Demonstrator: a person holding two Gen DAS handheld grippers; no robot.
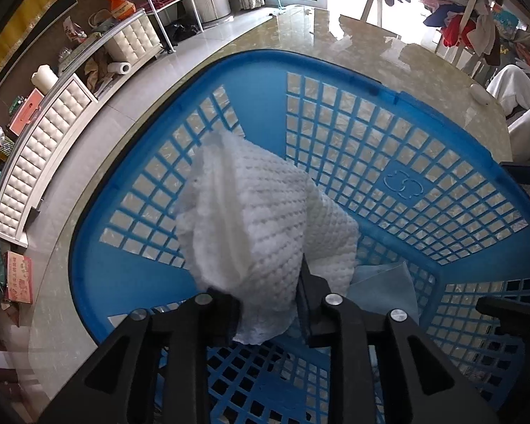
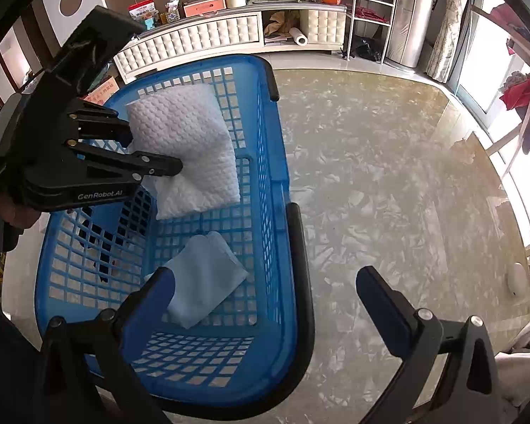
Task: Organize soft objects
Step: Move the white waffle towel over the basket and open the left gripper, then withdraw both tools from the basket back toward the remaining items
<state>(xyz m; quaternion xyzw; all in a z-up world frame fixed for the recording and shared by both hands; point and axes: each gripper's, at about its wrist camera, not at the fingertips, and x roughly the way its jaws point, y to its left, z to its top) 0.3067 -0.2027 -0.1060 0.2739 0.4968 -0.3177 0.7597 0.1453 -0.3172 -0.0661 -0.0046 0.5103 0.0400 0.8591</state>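
White waffle-textured cloth (image 2: pixel 187 148), folded, clamped between the fingers of the left gripper (image 1: pixel 270 312) and held inside the blue lattice basket (image 2: pixel 275 162), toward its far end, hanging above the floor of it. From the left wrist view, bunched upward from the clamped jaws, covering much of the basket's centre. Light blue cloth (image 2: pixel 204 279) lying flat on the basket bottom at the near end, apart from the white one; from the left wrist view only a corner visible just right of the white cloth (image 1: pixel 385 289). Right gripper (image 2: pixel 265 282) with fingers spread wide apart, holding nothing, poised over the basket's near right rim: left finger over the blue cloth, right finger over the marbled tabletop (image 2: pixel 388 176). Black handle strips along the basket's right rim. Beyond the table, a white tufted cabinet (image 2: pixel 211 40) against the far wall, cluttered with boxes; a paper towel roll (image 2: pixel 298 39) in its open shelf.
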